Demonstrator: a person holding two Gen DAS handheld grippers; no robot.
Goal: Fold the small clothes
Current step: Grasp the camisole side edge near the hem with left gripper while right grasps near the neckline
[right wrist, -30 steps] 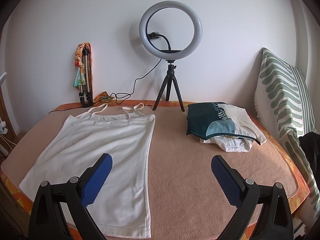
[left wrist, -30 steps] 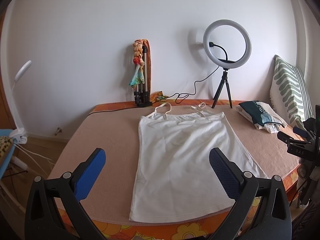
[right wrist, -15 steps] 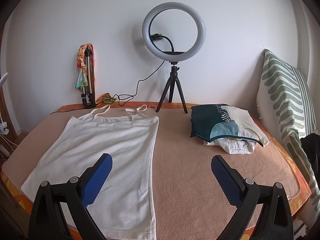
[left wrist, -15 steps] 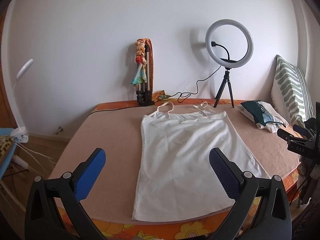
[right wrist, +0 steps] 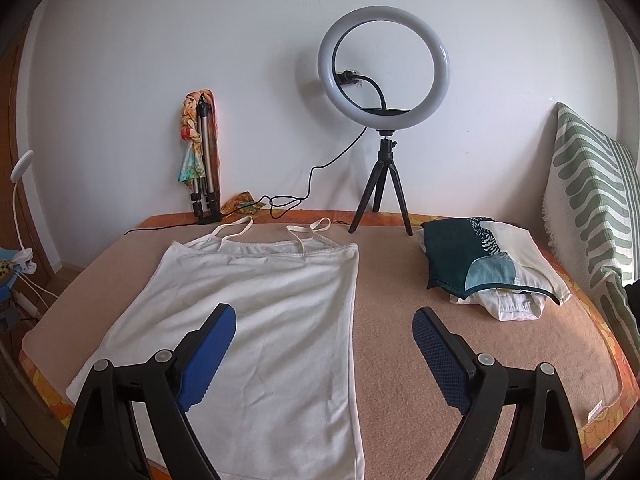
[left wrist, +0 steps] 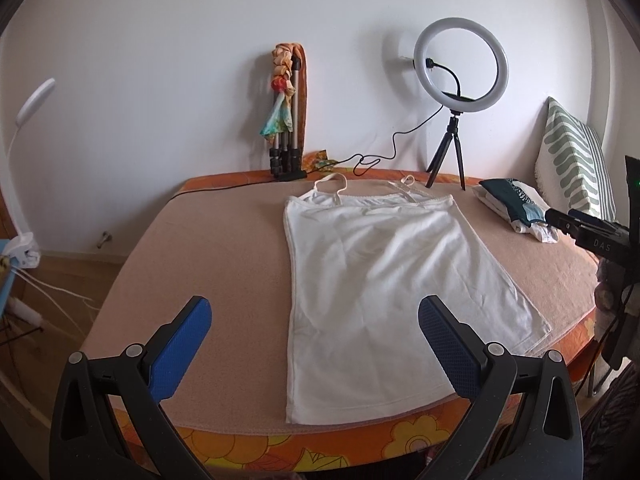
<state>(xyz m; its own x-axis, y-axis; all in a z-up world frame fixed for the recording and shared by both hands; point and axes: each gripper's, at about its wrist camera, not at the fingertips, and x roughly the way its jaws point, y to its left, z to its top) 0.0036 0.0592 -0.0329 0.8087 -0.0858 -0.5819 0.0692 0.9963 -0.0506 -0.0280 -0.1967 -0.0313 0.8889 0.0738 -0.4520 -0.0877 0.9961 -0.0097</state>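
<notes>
Nearest, the left gripper (left wrist: 312, 320) hangs above the near edge of the bed (left wrist: 224, 264), jaws spread wide, nothing between them. The right gripper (right wrist: 324, 330) is over the bed too; its jaws are closing but are wide apart, and no cloth is between the pads.

Below both lies the top (left wrist: 384, 292), white, spread flat on the bed, hem toward the near edge, straps (right wrist: 236, 229) toward the wall. It shows light wrinkles and no fold. The left gripper faces its left edge; the right gripper faces its right edge.

Farther right, near the pillow (right wrist: 592, 208), sits a pile (right wrist: 488, 272) of folded clothes. Judgement: those are done.

At the wall stand a ring light (right wrist: 383, 64) and a folded tripod (right wrist: 206, 168).

Status: the top is laid out only. All its folds and its move to the pile remain.
</notes>
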